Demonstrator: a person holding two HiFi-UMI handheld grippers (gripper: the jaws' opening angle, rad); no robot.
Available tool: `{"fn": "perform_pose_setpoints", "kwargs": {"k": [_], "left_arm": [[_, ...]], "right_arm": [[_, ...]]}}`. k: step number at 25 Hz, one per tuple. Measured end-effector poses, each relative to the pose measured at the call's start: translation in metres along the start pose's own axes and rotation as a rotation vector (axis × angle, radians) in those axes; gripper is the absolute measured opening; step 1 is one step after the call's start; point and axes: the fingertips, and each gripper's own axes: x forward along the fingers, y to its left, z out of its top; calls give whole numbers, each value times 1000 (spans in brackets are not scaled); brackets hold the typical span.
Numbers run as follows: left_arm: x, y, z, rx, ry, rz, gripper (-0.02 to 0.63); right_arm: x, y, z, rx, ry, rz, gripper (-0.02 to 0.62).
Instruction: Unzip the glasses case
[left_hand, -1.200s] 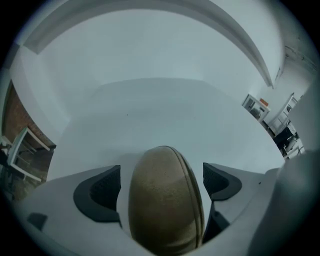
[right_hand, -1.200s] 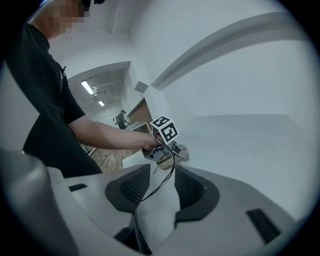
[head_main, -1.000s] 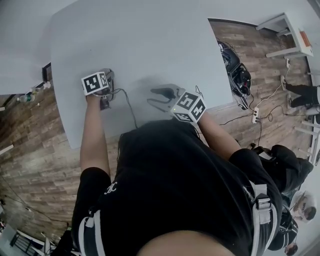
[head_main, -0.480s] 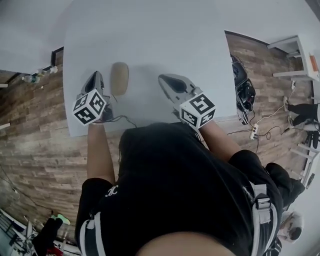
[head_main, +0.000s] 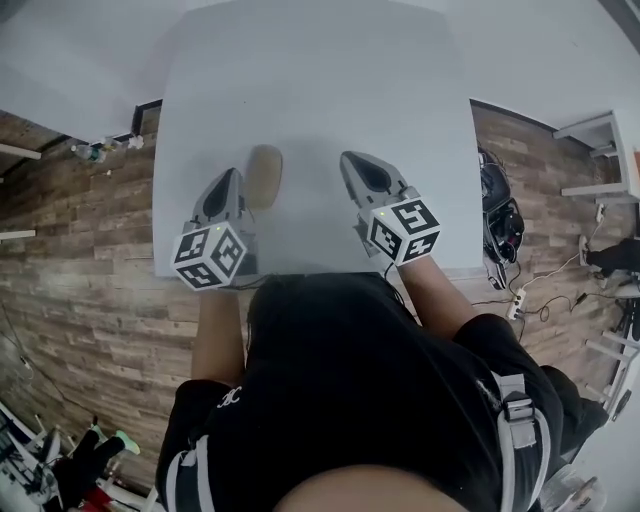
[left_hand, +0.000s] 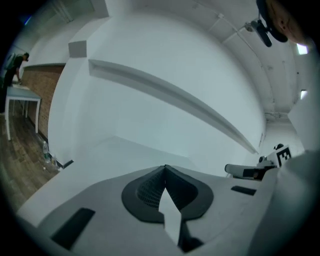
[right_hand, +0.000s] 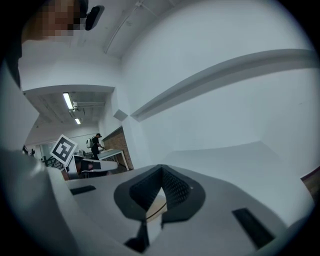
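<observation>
Head view shows the tan glasses case (head_main: 263, 175) lying on the counter (head_main: 320, 90), its long axis roughly parallel to both tongs, with the left tongs (head_main: 230, 176) just beside it and the right tongs (head_main: 352, 160) farther off on its other side, both pairs pressed together on nothing.

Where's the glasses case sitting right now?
In the head view the tan glasses case lies on the white table, between the two grippers, closer to the left gripper than to the right gripper.
</observation>
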Motion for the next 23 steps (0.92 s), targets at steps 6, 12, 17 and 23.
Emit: {"fn": "perform_pose_setpoints", "kwargs": {"k": [6,12,17,23], "left_arm": [[0,0,-4,-9,25,28,2],[5,14,-3,34,54,54,3],[8,18,-5,-17,72,34,3],[14,26,-2,-87,84,28,3]], "right_arm": [[-8,-14,-7,20,10,5,12],[4,-8,-7,26,12,15,12],[3,-3,-12,1,28,18,12],[2,-10,-20,55,55,25,12]]}}
